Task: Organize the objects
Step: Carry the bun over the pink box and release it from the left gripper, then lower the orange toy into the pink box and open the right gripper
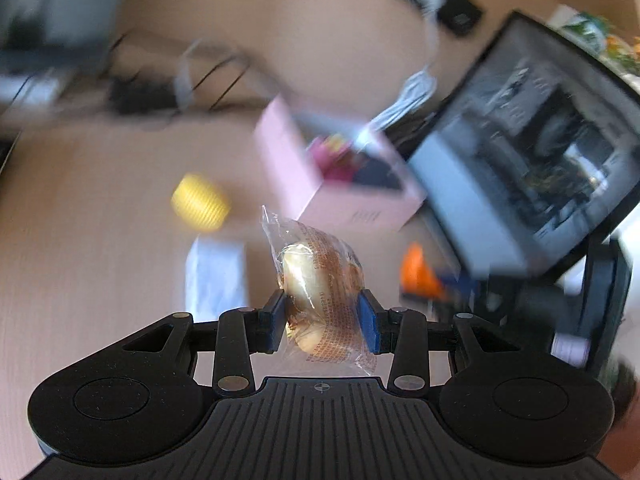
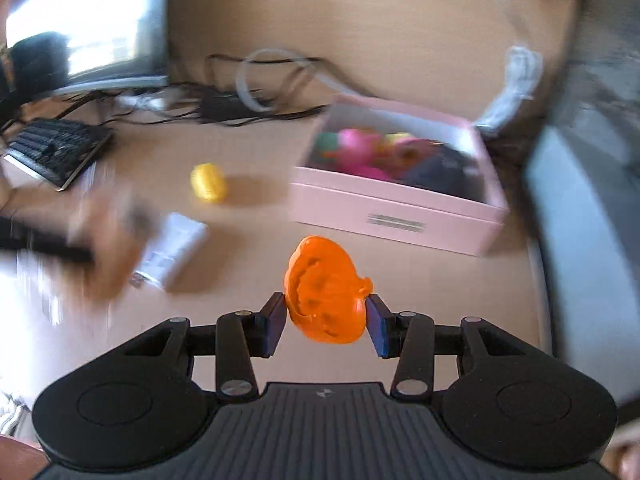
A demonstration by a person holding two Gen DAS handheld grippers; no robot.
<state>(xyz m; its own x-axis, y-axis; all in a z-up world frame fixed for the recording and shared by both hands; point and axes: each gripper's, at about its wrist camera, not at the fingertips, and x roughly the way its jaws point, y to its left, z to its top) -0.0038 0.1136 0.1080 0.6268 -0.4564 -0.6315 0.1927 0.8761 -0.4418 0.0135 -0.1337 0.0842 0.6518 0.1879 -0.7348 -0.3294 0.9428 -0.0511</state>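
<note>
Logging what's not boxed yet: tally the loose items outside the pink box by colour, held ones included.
Orange: 1, pumpkin toy, held in the right gripper
Yellow: 1, ribbed toy
White: 1, packet
Clear-wrapped: 1, snack, held in the left gripper
Total: 4

On the desk (image 2: 380, 40), a ribbed ball (image 2: 208, 182) lies left of the open box (image 2: 396, 216); small toys (image 2: 368, 152) lie inside the box, cables (image 2: 248, 92) behind it, and a keyboard (image 2: 56, 148) far left.

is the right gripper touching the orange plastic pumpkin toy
Touching: the right wrist view shows the right gripper with both jaws pressed against the orange plastic pumpkin toy.
</note>
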